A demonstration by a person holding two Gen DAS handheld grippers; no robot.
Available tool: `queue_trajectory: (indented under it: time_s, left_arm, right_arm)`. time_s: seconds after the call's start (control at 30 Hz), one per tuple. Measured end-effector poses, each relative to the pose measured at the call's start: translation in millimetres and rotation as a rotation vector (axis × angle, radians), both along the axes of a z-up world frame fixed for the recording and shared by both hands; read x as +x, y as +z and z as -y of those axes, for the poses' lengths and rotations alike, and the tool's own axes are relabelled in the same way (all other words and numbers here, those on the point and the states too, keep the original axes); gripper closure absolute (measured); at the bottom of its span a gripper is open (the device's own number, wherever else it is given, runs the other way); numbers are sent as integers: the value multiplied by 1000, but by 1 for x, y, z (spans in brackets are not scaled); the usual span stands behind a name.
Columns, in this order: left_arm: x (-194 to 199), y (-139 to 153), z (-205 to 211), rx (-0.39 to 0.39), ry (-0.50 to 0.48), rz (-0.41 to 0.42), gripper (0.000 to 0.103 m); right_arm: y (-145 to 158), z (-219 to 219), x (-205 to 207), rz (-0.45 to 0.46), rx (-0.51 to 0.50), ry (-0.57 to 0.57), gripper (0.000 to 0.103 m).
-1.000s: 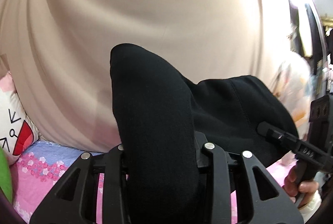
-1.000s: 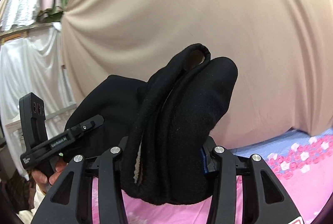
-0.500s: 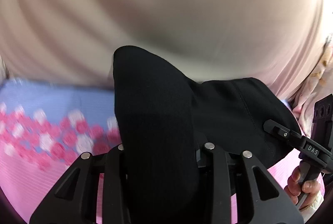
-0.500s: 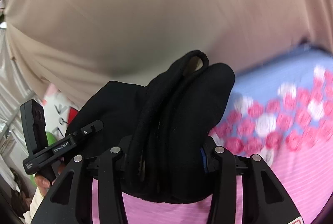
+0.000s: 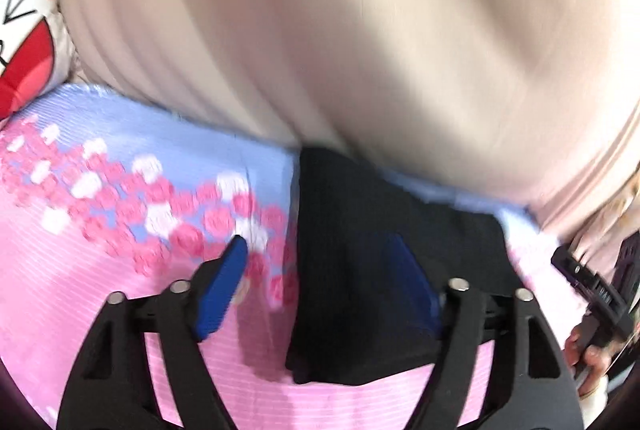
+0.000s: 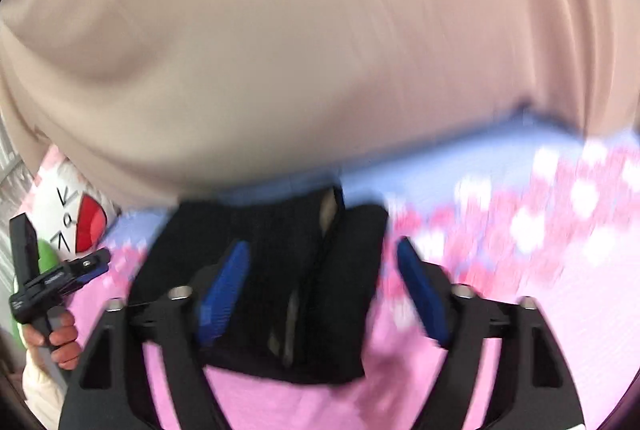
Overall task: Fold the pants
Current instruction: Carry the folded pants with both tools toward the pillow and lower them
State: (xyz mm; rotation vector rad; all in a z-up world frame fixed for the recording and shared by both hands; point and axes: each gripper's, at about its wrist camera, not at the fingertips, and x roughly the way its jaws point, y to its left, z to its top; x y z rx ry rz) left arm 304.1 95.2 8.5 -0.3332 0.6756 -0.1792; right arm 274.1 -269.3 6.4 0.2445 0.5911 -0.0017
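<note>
The black pants (image 5: 360, 270) lie folded in a compact stack on the pink flowered bed cover (image 5: 80, 290). My left gripper (image 5: 316, 270) is open, its blue pads wide apart, the right pad over the pants' left part. In the right wrist view the pants (image 6: 280, 290) lie between the open blue pads of my right gripper (image 6: 320, 270), which holds nothing. Each gripper shows at the edge of the other's view: the right one (image 5: 592, 294), the left one (image 6: 52, 282). Both views are blurred by motion.
A beige curtain (image 5: 340, 30) hangs right behind the bed. A white cartoon pillow with a red mouth (image 5: 24, 58) and something green (image 6: 44, 258) lie at the left. The bed cover turns blue (image 6: 440, 158) near the curtain.
Both grippers have opened and let go of the pants. The pants went from held up in the air to lying on the bed cover. Both cameras tilted down.
</note>
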Motion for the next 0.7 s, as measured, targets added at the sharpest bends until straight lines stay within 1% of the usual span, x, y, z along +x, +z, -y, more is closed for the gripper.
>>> queue_trajectory:
  time_s: [0.03, 0.07, 0.1, 0.13, 0.17, 0.2, 0.23, 0.27, 0.33, 0.37, 0.4, 0.43, 0.47, 0.5, 0.53, 0.57, 0.6, 0.63, 0.67, 0.7]
  left_arm:
    - [2, 10, 3, -18, -9, -2, 30]
    - [6, 17, 7, -25, -27, -1, 29]
    - [11, 20, 9, -22, -33, -1, 28]
    - [16, 20, 20, -3, -35, -3, 27]
    - [19, 16, 31, 39, -31, -6, 27]
    - [19, 11, 40, 77, -23, -7, 27]
    - [23, 4, 50, 144, -16, -4, 27]
    - [26, -4, 60, 198, -9, 0, 27]
    - [34, -20, 73, 274, 10, -9, 27]
    - [40, -27, 73, 295, 13, -29, 27]
    - [45, -34, 74, 297, 10, -51, 27]
    - [52, -42, 72, 295, 16, -82, 27]
    - [58, -51, 68, 289, 35, -112, 27]
    - [64, -59, 64, 275, 37, -136, 23]
    - [68, -65, 62, 258, 36, -157, 19]
    - [70, -71, 59, 232, 36, -173, 19]
    - [71, -74, 56, 210, 37, -174, 17]
    - [70, -73, 54, 200, 41, -171, 17]
    - [69, -70, 53, 199, 37, -170, 17]
    - [65, -63, 50, 200, 39, -166, 18]
  right_arm:
    - [8, -5, 7, -5, 4, 22, 22]
    - [10, -8, 21, -37, 8, 46, 22]
    - [7, -9, 36, -71, 13, 54, 22]
    - [3, -10, 49, -96, 16, 54, 22]
    - [-9, -10, 69, -144, 14, 53, 22]
    - [-18, -15, 79, -180, 12, 47, 22]
    - [-28, -14, 90, -216, 10, 32, 25]
    - [-38, -15, 101, -244, 1, 25, 43]
    - [-52, -14, 110, -277, -21, 41, 88]
    - [-49, -17, 110, -266, -9, 45, 96]
    - [-39, -20, 103, -221, -7, 67, 96]
    - [-32, -22, 99, -194, -10, 76, 97]
    - [-23, -24, 92, -154, -31, 74, 97]
    - [-23, -23, 91, -149, -51, 64, 97]
    - [-32, -20, 96, -176, -66, 50, 95]
    - [-52, -15, 110, -264, -74, 34, 92]
    - [-63, -12, 112, -268, -67, 32, 92]
    - [-59, -13, 108, -251, -62, 35, 91]
    - [-46, -16, 100, -238, -59, 33, 91]
    - [-34, -19, 91, -207, -55, 22, 91]
